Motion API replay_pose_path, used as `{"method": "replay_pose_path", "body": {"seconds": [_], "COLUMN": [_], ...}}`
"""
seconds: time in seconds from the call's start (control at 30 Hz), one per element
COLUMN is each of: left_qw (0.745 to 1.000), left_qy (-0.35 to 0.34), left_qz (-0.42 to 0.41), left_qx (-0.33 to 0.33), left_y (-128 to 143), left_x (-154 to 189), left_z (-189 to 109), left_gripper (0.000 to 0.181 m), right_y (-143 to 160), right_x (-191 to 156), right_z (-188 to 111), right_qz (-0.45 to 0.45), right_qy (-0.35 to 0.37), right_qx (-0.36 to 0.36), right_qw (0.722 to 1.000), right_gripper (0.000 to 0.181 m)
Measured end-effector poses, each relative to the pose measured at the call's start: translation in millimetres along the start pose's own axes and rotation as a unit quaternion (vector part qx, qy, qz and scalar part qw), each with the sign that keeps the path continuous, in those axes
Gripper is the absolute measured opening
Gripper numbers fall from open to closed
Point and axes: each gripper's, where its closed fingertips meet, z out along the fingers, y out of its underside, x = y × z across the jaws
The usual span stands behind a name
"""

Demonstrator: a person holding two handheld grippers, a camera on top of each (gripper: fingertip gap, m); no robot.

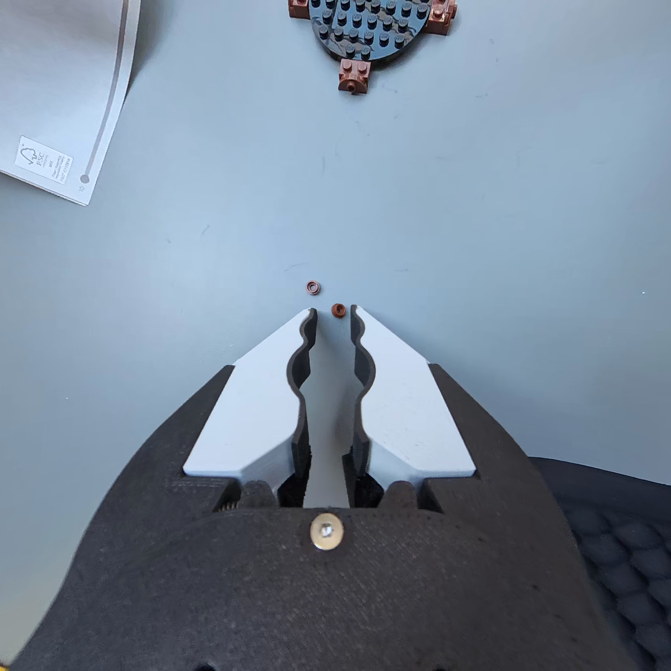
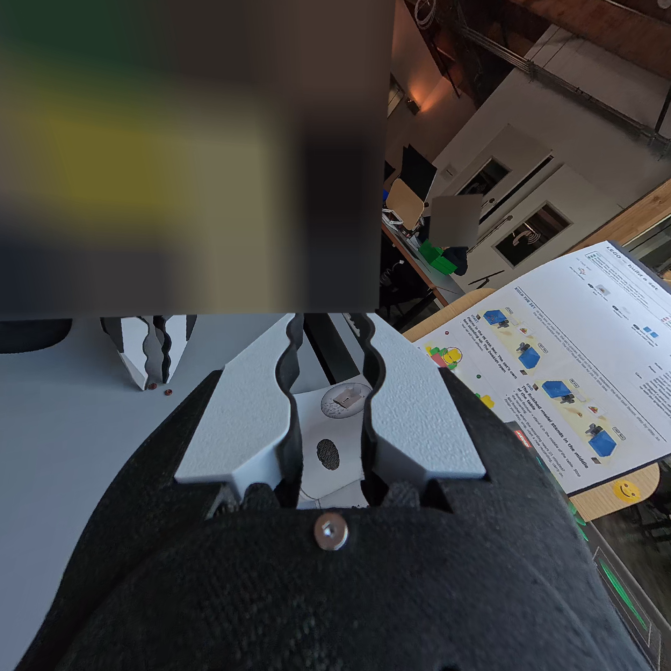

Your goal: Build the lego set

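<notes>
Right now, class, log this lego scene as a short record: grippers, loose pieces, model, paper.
left gripper: open, tips on the table, brown stud between them
second stud: loose, just beyond the left fingertip
model: black round plate with brown bricks at its rim, farther ahead
right gripper: open, empty, raised
booklet: far left
</notes>
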Motion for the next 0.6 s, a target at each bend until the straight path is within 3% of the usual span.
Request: {"method": "replay_pose_path", "body": {"seconds": [0.03, 0.1, 0.17, 0.3, 0.37, 0.43, 0.53, 0.6], "left_qw": [1.000, 1.000, 0.997, 0.974, 0.958, 0.945, 0.934, 0.925], "left_qy": [0.006, 0.002, -0.028, -0.130, -0.192, -0.239, -0.228, -0.193], "left_qz": [-0.006, -0.020, -0.044, -0.113, -0.150, -0.199, -0.276, -0.325], "left_qx": [0.005, 0.023, 0.061, 0.149, 0.153, 0.101, 0.019, -0.033], "left_y": [-2, -8, -18, -15, 15, 69, 150, 193], "left_x": [1, -3, -15, -53, -72, -81, -70, -58], "left_z": [-2, -17, -50, -161, -215, -252, -270, -266], "left_gripper": [0.021, 0.022, 0.021, 0.026, 0.029, 0.032, 0.018, 0.021], "right_y": [1, 3, 7, 12, 10, 6, -3, -7], "right_x": [1, 5, 11, 23, 25, 25, 20, 17], "right_z": [-1, -5, -11, -23, -26, -27, -23, -16], "right_qz": [-0.002, -0.005, -0.007, 0.007, 0.017, 0.025, 0.039, 0.051], "right_qy": [0.002, 0.011, 0.025, 0.042, 0.041, 0.036, 0.021, 0.009], "right_qx": [-0.001, -0.009, -0.018, -0.018, -0.005, 0.012, 0.041, 0.057], "right_qw": [1.000, 1.000, 0.999, 0.999, 0.999, 0.999, 0.998, 0.997], "right_gripper": [0.030, 0.030, 0.030, 0.030, 0.030, 0.030, 0.030, 0.030]}}
